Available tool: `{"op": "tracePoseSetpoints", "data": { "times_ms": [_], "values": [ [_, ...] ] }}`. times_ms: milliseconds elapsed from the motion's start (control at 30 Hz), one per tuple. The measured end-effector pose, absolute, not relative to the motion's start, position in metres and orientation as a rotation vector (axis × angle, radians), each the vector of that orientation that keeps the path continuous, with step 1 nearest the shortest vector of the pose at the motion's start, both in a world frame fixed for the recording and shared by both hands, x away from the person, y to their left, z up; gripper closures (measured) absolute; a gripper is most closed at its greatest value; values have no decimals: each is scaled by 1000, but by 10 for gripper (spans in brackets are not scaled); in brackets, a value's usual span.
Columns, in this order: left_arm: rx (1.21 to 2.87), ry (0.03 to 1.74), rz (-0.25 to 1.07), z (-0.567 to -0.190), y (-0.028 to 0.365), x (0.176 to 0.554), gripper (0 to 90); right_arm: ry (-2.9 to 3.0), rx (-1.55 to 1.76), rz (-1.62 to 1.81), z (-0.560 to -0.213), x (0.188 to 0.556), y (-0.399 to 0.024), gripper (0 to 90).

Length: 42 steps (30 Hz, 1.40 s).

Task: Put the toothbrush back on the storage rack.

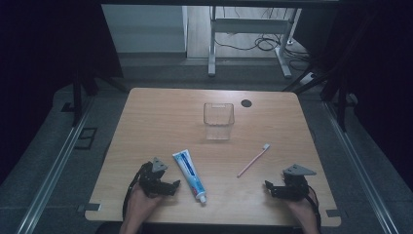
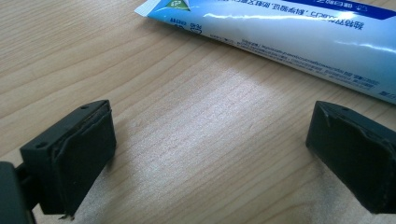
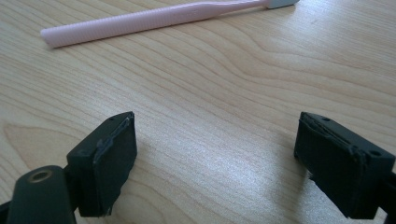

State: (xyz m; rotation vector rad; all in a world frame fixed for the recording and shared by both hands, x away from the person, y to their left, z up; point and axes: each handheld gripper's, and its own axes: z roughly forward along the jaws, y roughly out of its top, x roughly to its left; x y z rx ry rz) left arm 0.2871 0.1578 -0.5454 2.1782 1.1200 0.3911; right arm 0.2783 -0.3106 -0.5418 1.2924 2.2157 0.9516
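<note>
A blue and white toothpaste tube (image 1: 190,176) lies on the wooden table (image 1: 160,122), cap toward the front edge. My left gripper (image 1: 174,185) rests just left of it, open, with bare wood between its jaws; the tube (image 2: 289,37) crosses the top of the left gripper view beyond my left gripper (image 2: 210,154). A pink toothbrush (image 1: 253,160) lies right of centre, bristles toward the back. My right gripper (image 1: 269,187) sits open at the front right, short of the toothbrush (image 3: 154,21), which lies beyond my right gripper (image 3: 217,163) in the right gripper view.
A clear plastic cup (image 1: 218,120) stands upright at the middle back of the table. A dark round hole (image 1: 246,103) sits behind it to the right. Metal rails run along both sides of the table, and a desk frame with cables stands on the floor beyond.
</note>
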Motion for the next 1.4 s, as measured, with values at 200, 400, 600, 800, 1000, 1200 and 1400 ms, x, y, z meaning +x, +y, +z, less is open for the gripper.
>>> {"op": "tracePoseSetpoints", "data": {
  "times_ms": [200, 400, 600, 800, 1000, 1200, 1400],
  "values": [
    [2178, 1119, 391, -545, 158, 287, 17, 2216, 1292, 951, -542, 278, -311, 131],
    [2181, 1114, 388, -546, 158, 288, 15, 2216, 1292, 952, -542, 278, -310, 133],
    [2182, 1111, 388, -546, 158, 288, 15, 2214, 1297, 953, -542, 278, -310, 141],
    [2184, 1108, 388, -545, 158, 288, 14, 2227, 1285, 953, -540, 277, -309, 214],
    [2185, 1107, 387, -546, 158, 288, 14, 2238, 1294, 956, -537, 276, -309, 269],
    [2186, 1104, 388, -545, 159, 288, 14, 2252, 1320, 979, -535, 276, -312, 321],
    [2184, 1107, 386, -546, 158, 288, 14, 2279, 1323, 1003, -533, 277, -312, 365]
  ]
}}
